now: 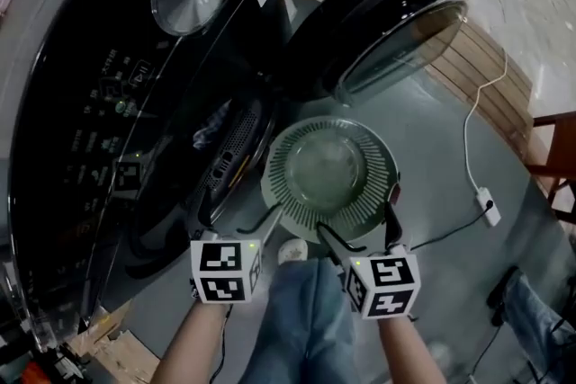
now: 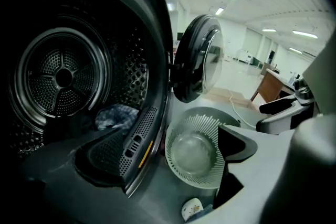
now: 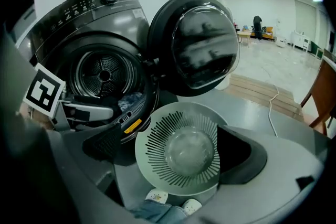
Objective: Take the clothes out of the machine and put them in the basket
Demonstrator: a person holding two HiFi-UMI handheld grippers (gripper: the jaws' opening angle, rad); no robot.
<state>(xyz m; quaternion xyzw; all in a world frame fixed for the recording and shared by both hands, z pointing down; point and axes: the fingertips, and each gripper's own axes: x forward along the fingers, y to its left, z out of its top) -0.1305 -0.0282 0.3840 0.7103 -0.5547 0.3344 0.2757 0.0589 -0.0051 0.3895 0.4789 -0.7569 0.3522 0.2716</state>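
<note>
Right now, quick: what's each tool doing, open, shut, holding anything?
Left tool: open, holding nothing.
Right tool: open, holding nothing.

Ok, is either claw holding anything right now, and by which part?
Nothing held: left claw and right claw are both open and empty; the blue garment lies in the drum.

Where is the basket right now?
Head view centre: the basket sits on the floor right of the machine's opening, near its open door.

Basket (image 1: 371, 150) on floor (image 1: 441, 166) before the machine (image 1: 99, 94); clothes (image 2: 116, 115) lie in the drum (image 2: 63, 77).
</note>
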